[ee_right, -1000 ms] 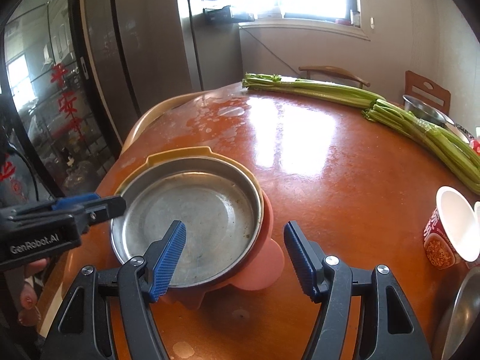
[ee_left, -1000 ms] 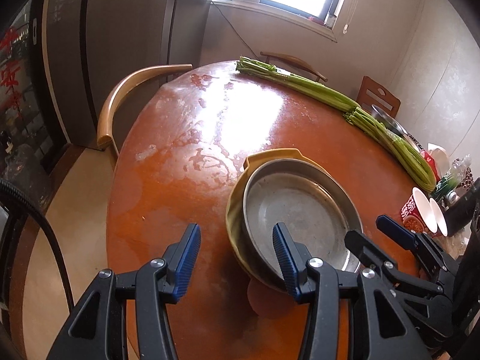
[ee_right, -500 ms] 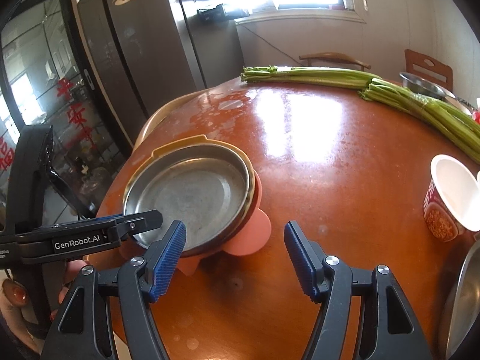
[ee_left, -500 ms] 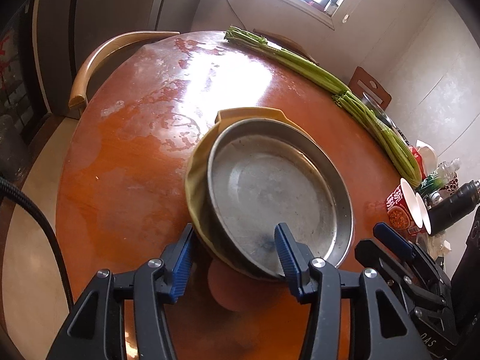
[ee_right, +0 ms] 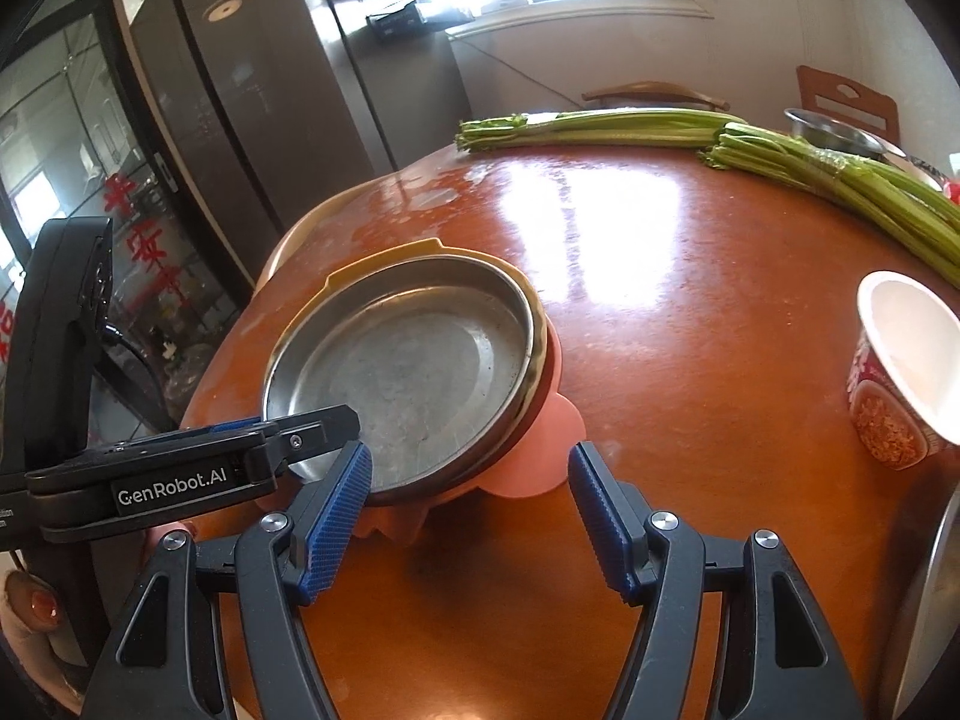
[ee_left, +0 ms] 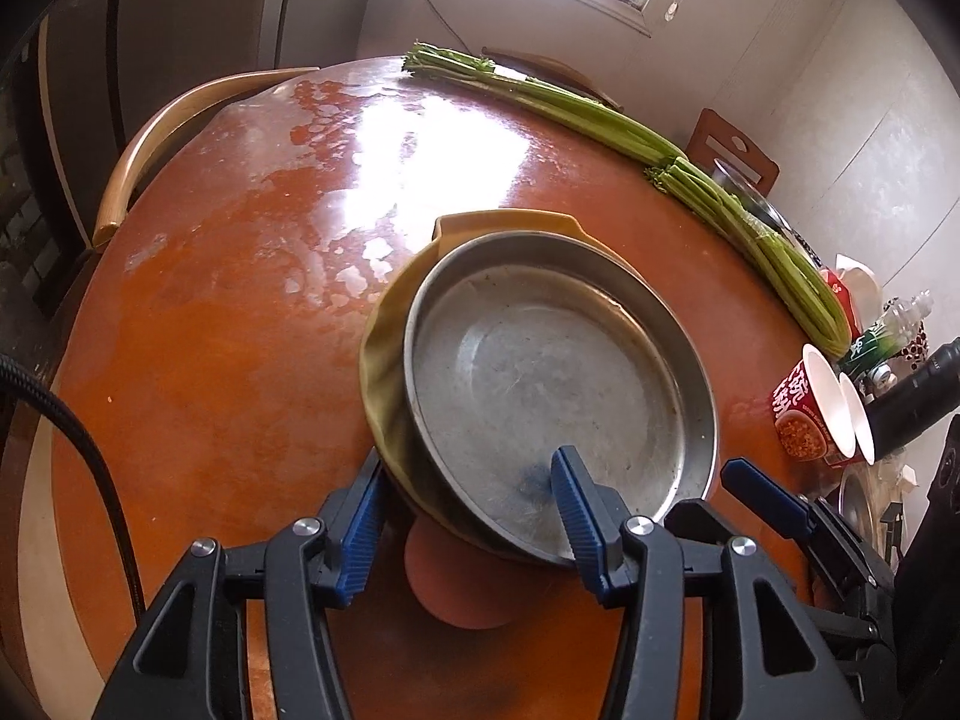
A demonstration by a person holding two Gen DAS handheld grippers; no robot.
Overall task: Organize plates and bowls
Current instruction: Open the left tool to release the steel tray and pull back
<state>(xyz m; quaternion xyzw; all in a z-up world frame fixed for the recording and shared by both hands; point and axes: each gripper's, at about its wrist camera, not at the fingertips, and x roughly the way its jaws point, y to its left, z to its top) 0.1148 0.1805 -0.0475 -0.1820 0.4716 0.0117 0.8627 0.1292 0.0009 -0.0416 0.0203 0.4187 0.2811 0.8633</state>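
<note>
At the centre of the frame, a steel plate (ee_left: 552, 384) sits nested in a yellow bowl (ee_left: 384, 360) atop a pink dish (ee_right: 540, 420) on a round table (ee_left: 210, 330). The left gripper (ee_left: 468, 498) straddles the stack's near rim, jaws spread; the right gripper (ee_right: 468, 504) waits released. Stacking looks largely done.

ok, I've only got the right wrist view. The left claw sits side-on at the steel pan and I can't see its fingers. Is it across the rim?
Observer: Yes. In the left wrist view the left claw straddles the near rim, with one finger inside the steel pan and the other outside the yellow dish.
Operator: Closed on it yet?
Observer: No, the jaws stand wide open there, nothing pinched.
Operator: Anything past the noodle cup? It's at my frame edge.
Observer: A black cylinder lies right beside the noodle cup, with a green-labelled bottle behind them.
</note>
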